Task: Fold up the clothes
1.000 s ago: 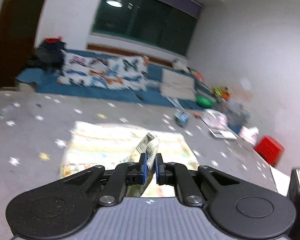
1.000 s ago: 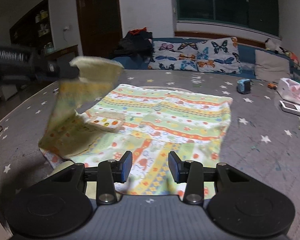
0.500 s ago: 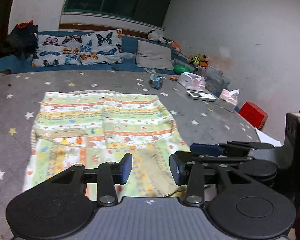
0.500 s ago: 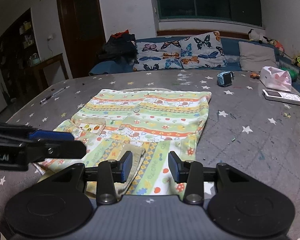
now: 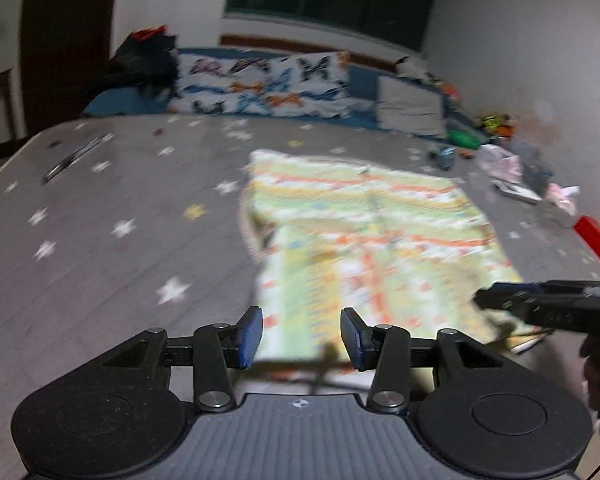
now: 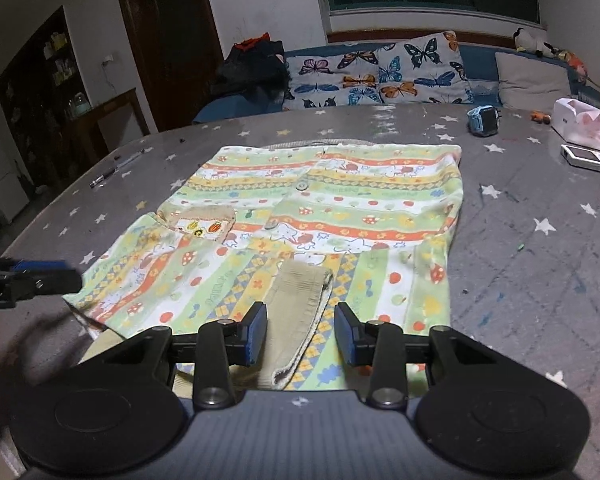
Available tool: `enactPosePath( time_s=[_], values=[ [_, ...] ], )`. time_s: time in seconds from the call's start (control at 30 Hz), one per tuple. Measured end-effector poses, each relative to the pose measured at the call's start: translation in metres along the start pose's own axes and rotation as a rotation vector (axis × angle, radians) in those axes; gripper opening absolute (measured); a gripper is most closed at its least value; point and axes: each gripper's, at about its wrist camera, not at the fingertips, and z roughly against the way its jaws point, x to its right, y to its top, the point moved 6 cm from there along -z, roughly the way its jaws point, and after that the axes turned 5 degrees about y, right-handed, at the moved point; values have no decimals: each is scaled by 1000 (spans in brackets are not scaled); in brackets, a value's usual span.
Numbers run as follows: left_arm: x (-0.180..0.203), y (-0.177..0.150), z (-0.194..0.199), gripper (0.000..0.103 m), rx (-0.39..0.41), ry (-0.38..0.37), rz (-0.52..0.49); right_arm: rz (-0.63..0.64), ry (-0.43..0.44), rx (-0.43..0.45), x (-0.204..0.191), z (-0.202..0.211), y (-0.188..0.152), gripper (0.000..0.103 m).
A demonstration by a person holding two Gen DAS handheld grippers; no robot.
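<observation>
The shirt lies flat on the counter, sleeves folded in. Both grippers, left and right, hover empty, jaws apart, at its near hem; a lengthwise fold seems due.

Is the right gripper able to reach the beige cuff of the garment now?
Probably yes. The right gripper is open, and the beige cuff lies flat on the garment right ahead between its fingers, with nothing covering it.
</observation>
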Motion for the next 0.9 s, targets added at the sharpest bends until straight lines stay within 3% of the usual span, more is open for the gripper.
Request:
enactPosePath(
  time_s=[0.17,0.33,0.5,0.73,0.83,0.9],
  values=[
    [-16,-12,-1,51,-22,19,11,3,-10,-4,1,-8,1,30],
    [-12,-19,0,55,-28,22,-34,26,-39,-1,0,-10,2,12],
    [-8,-23,-4,55,-31,40,-74,28,-50,15,1,-6,5,3],
    [-4,-24,-4,53,-19,55,-102,95,-111,95,-5,13,22,0],
    [-3,-23,-4,51,-13,58,-100,71,-86,91,-3,17,28,0],
    [-2,-22,-3,49,-8,59,-99,29,-46,68,1,13,25,8]
  ],
)
